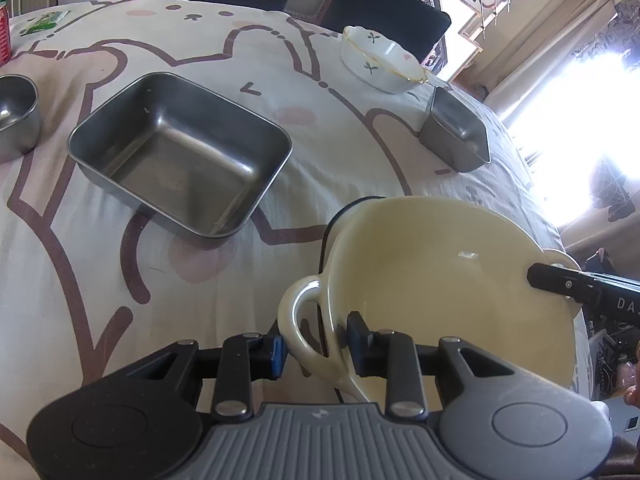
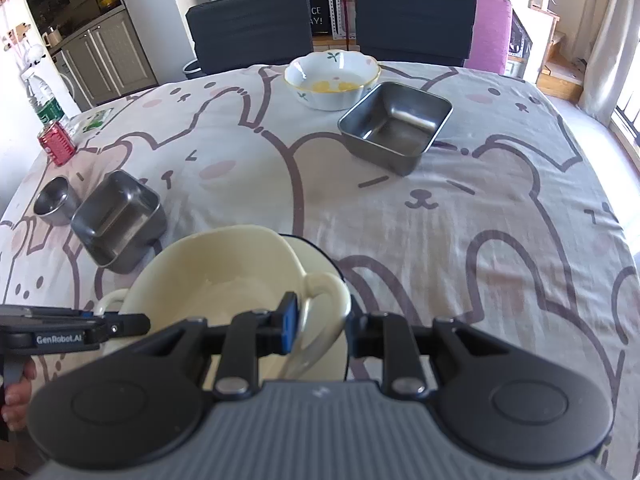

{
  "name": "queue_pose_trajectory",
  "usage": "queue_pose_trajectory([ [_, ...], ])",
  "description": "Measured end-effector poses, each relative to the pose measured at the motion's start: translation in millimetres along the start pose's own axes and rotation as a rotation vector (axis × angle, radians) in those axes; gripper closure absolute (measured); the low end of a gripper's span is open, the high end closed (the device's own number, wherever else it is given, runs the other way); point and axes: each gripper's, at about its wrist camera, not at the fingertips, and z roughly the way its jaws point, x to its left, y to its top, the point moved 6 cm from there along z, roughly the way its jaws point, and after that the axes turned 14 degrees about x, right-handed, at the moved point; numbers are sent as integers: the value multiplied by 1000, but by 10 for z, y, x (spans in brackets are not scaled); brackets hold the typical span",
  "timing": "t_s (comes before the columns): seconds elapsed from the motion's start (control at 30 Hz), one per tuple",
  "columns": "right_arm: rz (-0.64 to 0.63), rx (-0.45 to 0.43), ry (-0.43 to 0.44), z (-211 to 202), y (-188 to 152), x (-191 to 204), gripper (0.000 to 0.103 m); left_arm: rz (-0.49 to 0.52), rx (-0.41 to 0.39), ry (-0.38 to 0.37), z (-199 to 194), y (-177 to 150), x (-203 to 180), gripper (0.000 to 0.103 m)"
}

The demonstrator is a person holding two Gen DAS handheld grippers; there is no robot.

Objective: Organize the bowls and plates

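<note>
Presently, a cream bowl with a looped handle on each side sits near the front edge of the bench, resting on or inside a second cream dish with a dark rim; its inside is glossy and bare. Both claws point steeply down at it from opposite sides. The left claw straddles one handle: the inner finger lies against the bowl's inner wall, the outer blue pad stands just beside the loop, and the jaws are easing apart, so no firm pinch shows. The right claw straddles the opposite handle, its blue pad pressed to the inner side of the loop and the other finger on the outer side, pinching it. Farther back on the cartoon-print cloth stand a large steel tray, a smaller steel tray, a white flowered bowl and a small steel cup, all well apart from the claws.
</note>
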Motion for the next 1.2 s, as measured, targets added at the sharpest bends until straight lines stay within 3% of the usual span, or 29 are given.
queue_pose_trajectory([
  [0.47, 24, 13, 6, 35, 11, -67, 74, 15, -2, 24, 37, 5, -43, 69],
  [0.93, 129, 78, 106, 157, -17, -264, 73, 88, 6, 66, 34, -13, -138, 69],
  [1.2, 127, 82, 116, 212, -3, -316, 73, 91, 11, 65, 33, -5, -143, 69],
])
